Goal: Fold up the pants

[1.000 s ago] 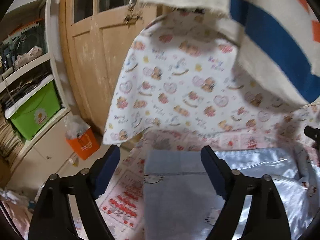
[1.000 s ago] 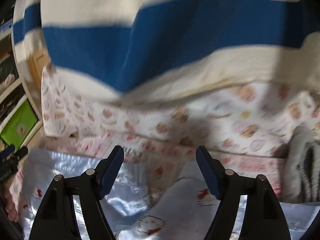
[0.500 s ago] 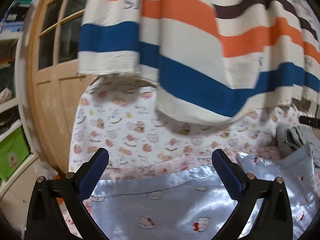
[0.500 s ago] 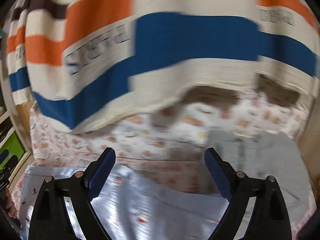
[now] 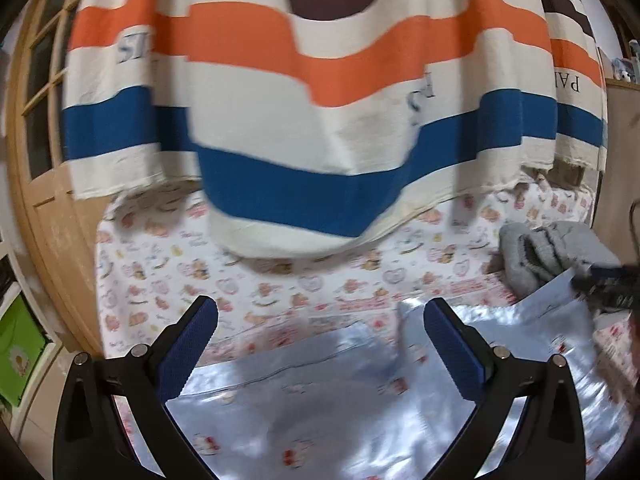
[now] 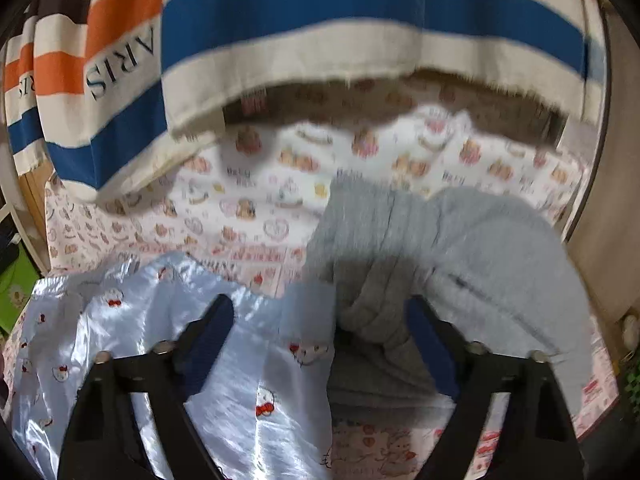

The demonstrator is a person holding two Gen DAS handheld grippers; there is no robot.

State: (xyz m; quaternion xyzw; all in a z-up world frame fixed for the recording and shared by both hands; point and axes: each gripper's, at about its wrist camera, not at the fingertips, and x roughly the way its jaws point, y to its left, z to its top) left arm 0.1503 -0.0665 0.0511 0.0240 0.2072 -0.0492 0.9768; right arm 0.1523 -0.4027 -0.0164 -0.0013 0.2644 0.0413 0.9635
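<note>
Left wrist: left gripper [image 5: 320, 320] has swung off the folded end of the satin pants [image 5: 340, 408], jaws wide apart, nothing between. Right wrist: right gripper [image 6: 320, 320] moved over to pants' edge beside grey garment [image 6: 460, 248], jaws closing, nothing pinched yet. Likely re-gripping for next fold.

Premises: a home, apparently a bedroom. A bed sheet [image 5: 248, 280] printed with cartoon bears and hearts covers the surface at the centre of the left wrist view. A striped towel [image 5: 320, 120] in cream, orange, blue and brown hangs above it at 12 o'clock. A wooden door [image 5: 44, 184] with glass panes stands at 9 o'clock. A green storage box [image 5: 18, 356] sits on shelving at 8 o'clock. Loose household clothing lies on the bed: shiny blue fabric [image 6: 132, 340] and a grey garment [image 6: 460, 248].
</note>
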